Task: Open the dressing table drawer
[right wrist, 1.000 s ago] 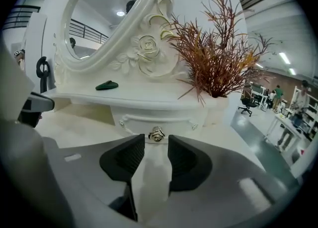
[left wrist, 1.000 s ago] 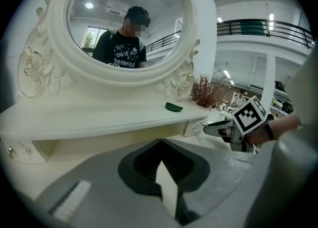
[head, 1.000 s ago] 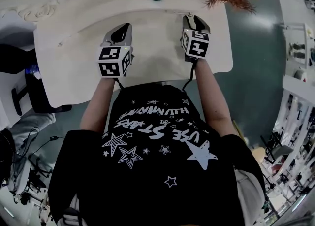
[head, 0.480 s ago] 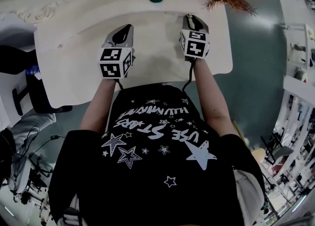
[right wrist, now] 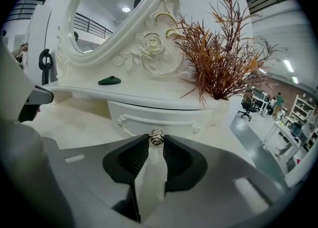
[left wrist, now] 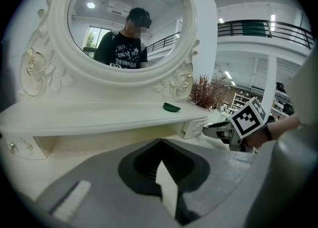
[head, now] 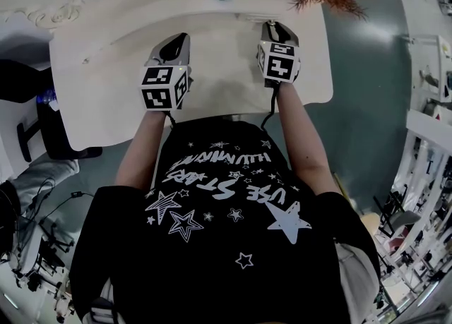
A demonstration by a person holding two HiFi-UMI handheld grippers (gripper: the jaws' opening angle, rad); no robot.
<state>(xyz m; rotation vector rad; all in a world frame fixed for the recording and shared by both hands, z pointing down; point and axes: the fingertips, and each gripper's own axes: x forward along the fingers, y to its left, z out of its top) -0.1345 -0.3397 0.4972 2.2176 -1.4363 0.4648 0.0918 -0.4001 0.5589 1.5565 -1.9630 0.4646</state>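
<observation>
Change: against half a second back, both marker cubes sit in nearly the same spot in the head view. A thin strip of drawer front now shows at the shelf edge ahead of the right gripper (head: 274,30); too slight to call movement with confidence.
Meaning: grip looks made and the pull is at most just begun. Drawer reads as essentially closed.
Right fingers: pinched on the small round silver metal knob (right wrist: 156,137), held at the very pad tips.
Left fingers: left gripper (left wrist: 161,142) pressed together on nothing, held over the white dressing table top (head: 106,82).
Location: small white curved-front drawer (right wrist: 159,114) sits under the raised shelf at the right end, beside the rust-coloured dried plant (right wrist: 218,58).
Orientation: drawer front faces the person; knob projects straight toward the right gripper.
Long axis: runs left-right, parallel with the shelf edge.
Pull line (judged): straight back toward the person.
</observation>
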